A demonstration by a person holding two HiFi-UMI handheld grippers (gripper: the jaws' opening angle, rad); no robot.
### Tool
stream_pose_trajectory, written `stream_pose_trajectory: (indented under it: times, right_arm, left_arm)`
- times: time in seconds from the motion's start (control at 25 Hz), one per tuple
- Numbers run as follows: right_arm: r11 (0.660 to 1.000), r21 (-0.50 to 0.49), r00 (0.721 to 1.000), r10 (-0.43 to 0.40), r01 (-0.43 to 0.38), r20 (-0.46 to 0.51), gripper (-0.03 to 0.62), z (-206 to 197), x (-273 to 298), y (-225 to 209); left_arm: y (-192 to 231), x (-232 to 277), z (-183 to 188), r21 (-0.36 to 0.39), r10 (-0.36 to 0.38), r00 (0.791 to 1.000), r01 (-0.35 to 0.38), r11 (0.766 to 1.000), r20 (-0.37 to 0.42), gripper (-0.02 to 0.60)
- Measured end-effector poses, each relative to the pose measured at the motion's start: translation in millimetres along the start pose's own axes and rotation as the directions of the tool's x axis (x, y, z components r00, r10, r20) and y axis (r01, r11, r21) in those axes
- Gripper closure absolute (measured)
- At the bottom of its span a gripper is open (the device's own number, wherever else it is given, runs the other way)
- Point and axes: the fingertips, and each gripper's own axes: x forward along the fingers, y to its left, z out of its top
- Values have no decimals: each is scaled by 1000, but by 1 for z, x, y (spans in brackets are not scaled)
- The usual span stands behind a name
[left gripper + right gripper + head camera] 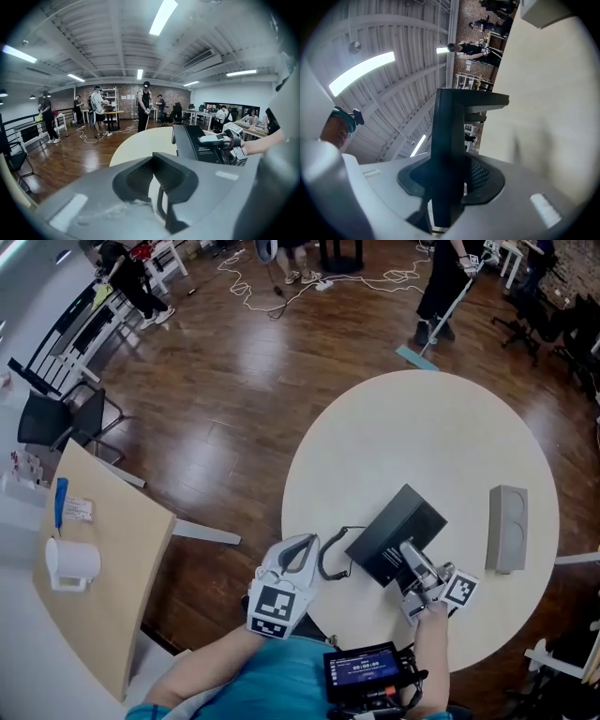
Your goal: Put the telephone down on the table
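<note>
A black box-shaped telephone (398, 526) (197, 143) is over the near part of the round cream table (422, 427). My right gripper (419, 570) (450, 180) is shut on its near edge, so in the right gripper view the telephone (447, 154) stands edge-on between the jaws. A thin black cord (328, 563) loops from the telephone to my left gripper (298, 554) (157, 187) at the table's near-left rim. The left jaws stand almost together, with the cord (161, 206) running through the narrow gap.
A grey block (507, 526) lies on the table to the right of the telephone. At the left stands a wooden desk (103, 559) bearing a white cup (70, 563). Black chairs (56, 418), floor cables (281, 287) and a person with a mop (441, 287) are farther off.
</note>
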Motion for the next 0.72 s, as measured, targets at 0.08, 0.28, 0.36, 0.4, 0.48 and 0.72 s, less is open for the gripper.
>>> stream_pose_trajectory:
  times: [0.08, 0.28, 0.36, 0.4, 0.48, 0.72]
  right_arm:
    - [1000, -15, 1000, 25, -25, -3, 444, 2, 12, 15]
    - [996, -43, 996, 82, -83, -35, 444, -8, 51, 53]
    - [994, -42, 994, 98, -100, -51, 445, -21, 69, 66]
    - [993, -38, 992, 108, -111, -59, 445, -29, 79, 72]
    - [990, -27, 989, 133, -136, -70, 444, -42, 97, 84]
    - [983, -6, 975, 179, -181, -129, 445, -81, 154, 116]
  left_arm:
    - [13, -10, 1, -10, 21, 1000, -21, 1000, 15, 566]
    - [52, -39, 3, -44, 88, 995, -86, 995, 49, 566]
    - [71, -56, -1, -58, 118, 991, -115, 992, 60, 566]
    - [81, -64, -4, -65, 135, 989, -130, 989, 66, 566]
    - [100, -80, -9, -78, 170, 983, -164, 983, 75, 566]
    - [160, -129, -27, -135, 274, 957, -260, 956, 96, 566]
